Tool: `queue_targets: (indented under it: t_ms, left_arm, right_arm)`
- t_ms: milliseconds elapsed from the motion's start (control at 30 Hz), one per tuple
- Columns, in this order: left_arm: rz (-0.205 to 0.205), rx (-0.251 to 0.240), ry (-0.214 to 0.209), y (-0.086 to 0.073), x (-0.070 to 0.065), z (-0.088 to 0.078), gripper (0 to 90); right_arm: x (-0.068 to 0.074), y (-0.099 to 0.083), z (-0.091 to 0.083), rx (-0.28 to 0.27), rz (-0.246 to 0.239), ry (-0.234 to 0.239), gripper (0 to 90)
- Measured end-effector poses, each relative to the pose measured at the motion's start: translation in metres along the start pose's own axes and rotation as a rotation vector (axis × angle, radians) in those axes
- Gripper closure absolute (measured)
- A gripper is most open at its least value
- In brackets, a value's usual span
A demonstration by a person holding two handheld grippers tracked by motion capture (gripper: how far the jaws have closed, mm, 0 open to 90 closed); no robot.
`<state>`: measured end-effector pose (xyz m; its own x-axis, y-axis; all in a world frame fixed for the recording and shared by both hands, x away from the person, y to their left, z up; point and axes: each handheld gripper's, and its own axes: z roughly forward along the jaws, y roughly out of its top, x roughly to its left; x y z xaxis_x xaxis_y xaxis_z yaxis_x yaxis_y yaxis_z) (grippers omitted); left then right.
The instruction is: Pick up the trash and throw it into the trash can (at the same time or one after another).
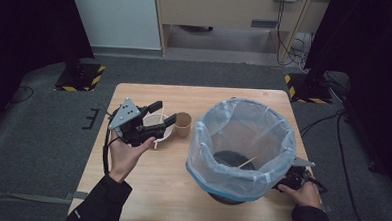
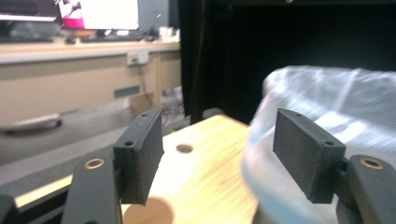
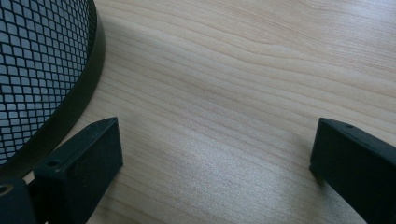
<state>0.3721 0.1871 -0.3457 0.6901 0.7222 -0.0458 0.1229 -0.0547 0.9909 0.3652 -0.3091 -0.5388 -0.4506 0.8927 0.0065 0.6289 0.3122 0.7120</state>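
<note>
Now left hand-held gripper [image 1: 165, 115] wide open, empty

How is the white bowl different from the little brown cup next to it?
The white bowl is wide, shallow and pale, with a stick leaning out of it; the brown cup is narrower, taller and tan, with nothing sticking out. Both stand upright, side by side on the wooden table, left of the bagged bin.
</note>
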Motion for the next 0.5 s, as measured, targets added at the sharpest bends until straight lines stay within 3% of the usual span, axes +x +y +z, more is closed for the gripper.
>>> queue_targets:
  t_ms: [67, 500]
  left_arm:
    - [0.001, 0.042, 0.033, -0.008, 0.008, 0.003, 31.4]
    - [-0.054, 0.192, 0.173, -0.056, 0.049, 0.02, 29.8]
  right_arm:
    - [0.0, 0.0, 0.0, 0.002, 0.002, 0.0, 2.5]
    - [0.0, 0.0, 0.0, 0.0, 0.001, 0.0, 2.5]
